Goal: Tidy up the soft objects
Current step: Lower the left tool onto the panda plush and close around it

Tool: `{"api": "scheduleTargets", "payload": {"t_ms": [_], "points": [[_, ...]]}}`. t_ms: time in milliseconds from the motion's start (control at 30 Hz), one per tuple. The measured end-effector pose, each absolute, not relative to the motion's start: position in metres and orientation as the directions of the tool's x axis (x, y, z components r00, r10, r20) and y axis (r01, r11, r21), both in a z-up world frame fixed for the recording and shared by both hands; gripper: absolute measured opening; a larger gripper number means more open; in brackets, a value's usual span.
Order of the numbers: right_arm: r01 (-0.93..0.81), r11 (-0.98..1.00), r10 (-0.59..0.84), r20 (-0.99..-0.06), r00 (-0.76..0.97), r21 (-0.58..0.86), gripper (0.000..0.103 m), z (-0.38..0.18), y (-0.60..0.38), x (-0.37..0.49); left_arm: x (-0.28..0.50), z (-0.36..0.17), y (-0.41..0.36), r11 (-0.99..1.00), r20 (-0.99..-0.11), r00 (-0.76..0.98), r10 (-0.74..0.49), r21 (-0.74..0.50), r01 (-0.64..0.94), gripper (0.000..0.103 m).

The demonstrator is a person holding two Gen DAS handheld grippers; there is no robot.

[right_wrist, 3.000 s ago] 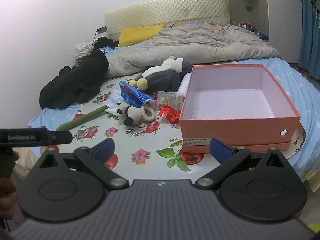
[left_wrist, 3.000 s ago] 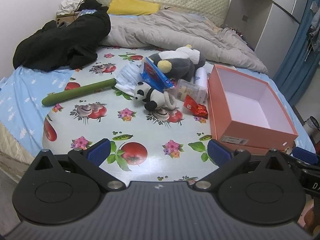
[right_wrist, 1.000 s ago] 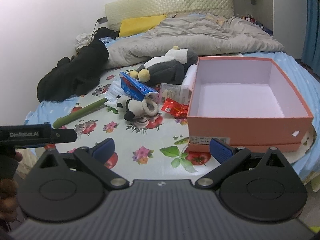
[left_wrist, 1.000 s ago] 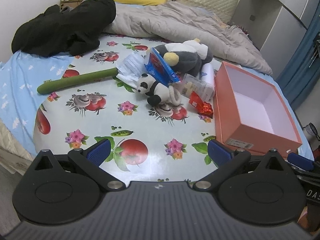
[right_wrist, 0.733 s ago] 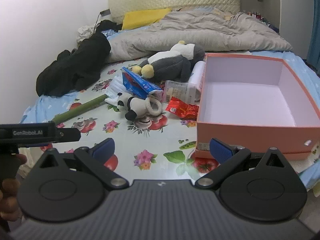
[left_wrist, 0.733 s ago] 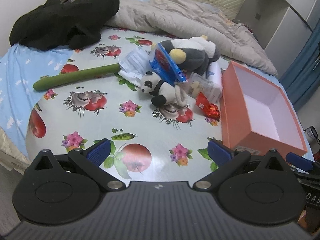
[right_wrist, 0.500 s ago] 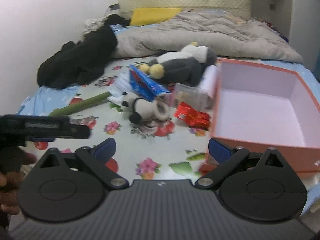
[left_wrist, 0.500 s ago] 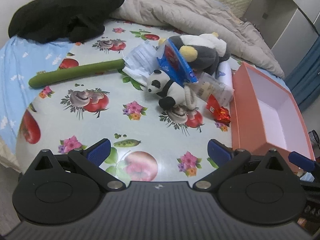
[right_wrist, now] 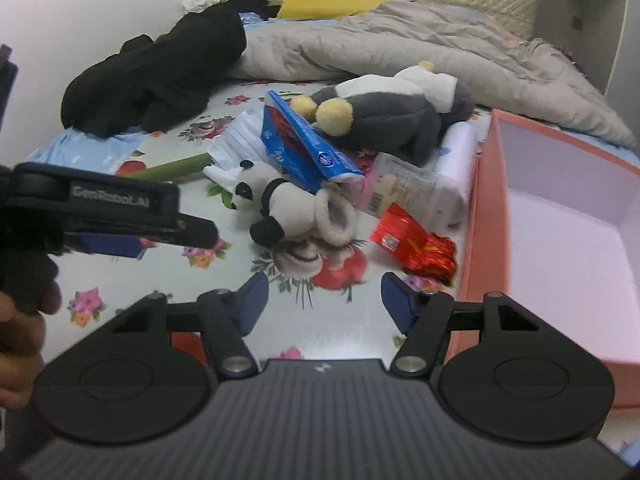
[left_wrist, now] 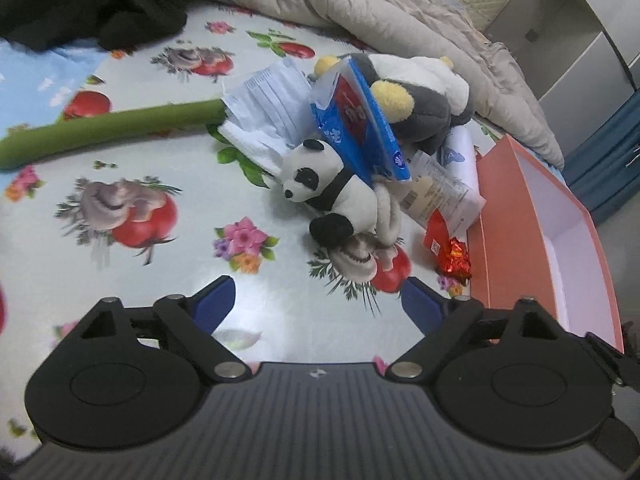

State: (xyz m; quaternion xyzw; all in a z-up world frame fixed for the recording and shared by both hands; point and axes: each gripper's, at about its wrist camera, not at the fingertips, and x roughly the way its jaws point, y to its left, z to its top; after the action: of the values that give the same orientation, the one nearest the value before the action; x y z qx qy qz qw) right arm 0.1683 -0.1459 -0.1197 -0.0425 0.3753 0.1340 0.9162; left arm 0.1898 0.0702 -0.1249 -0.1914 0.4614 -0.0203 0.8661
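- Left gripper (left_wrist: pixel 318 300): jaws wide apart, holding nothing.
- One panda plush (left_wrist: pixel 330 196) lies just ahead of it; one penguin plush (left_wrist: pixel 416 100) further back.
- Right gripper (right_wrist: pixel 324 300): open, empty.
- One pink box (right_wrist: pixel 560 216) at its right.

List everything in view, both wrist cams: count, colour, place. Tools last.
panda plush: 1, black and white, centre of the pile
penguin plush: 1, grey and white with yellow feet, behind the panda
blue packet: 1, blue and red, leaning between the two plushes
face masks: small stack, pale blue-white, left of the packet
green stick: 1, green, far left
clear packet: 1, clear, beside the box
white roll: 1, white, against the box wall
red wrapper: 1, red foil, by the box corner
box: 1, salmon, empty, right
black garment: 1, back left
grey duvet: 1, back
left tool: 1, open
right tool: 1, open
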Motion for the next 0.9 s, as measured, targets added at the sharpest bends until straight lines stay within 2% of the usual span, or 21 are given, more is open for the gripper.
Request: {"api": "scheduleTargets", "payload": {"t_ms": [367,533,700,767,900], "points": [[-0.216,0.963,0.041,-0.704,0.709,-0.161,0.065,-0.167,-0.130,0.229,0.254,-0.177,0.072,0.886,-0.785,0.540,-0.304,-0.442,-0.144,0.077],[-0.201,0.941,-0.037,-0.676,0.736,-0.271,0.065,-0.187,-0.123,0.245,0.274,-0.199,0.076,0.856,-0.776,0.532,-0.339,-0.489,-0.167,0.076],[-0.207,0.918,-0.082,-0.670,0.738,-0.340,0.054,-0.202,-0.120,0.257,0.286,-0.219,0.083,0.797,-0.749,0.529,-0.398,-0.568,-0.205,0.075],[-0.214,0.907,-0.095,-0.670,0.736,-0.363,0.047,-0.208,-0.118,0.260,0.288,-0.220,0.084,0.780,-0.728,0.543,-0.418,-0.594,-0.196,0.073],[-0.220,0.896,-0.107,-0.667,0.738,-0.387,0.026,-0.212,-0.117,0.263,0.294,-0.227,0.084,0.748,-0.698,0.548,-0.461,-0.638,-0.183,0.049]]}}
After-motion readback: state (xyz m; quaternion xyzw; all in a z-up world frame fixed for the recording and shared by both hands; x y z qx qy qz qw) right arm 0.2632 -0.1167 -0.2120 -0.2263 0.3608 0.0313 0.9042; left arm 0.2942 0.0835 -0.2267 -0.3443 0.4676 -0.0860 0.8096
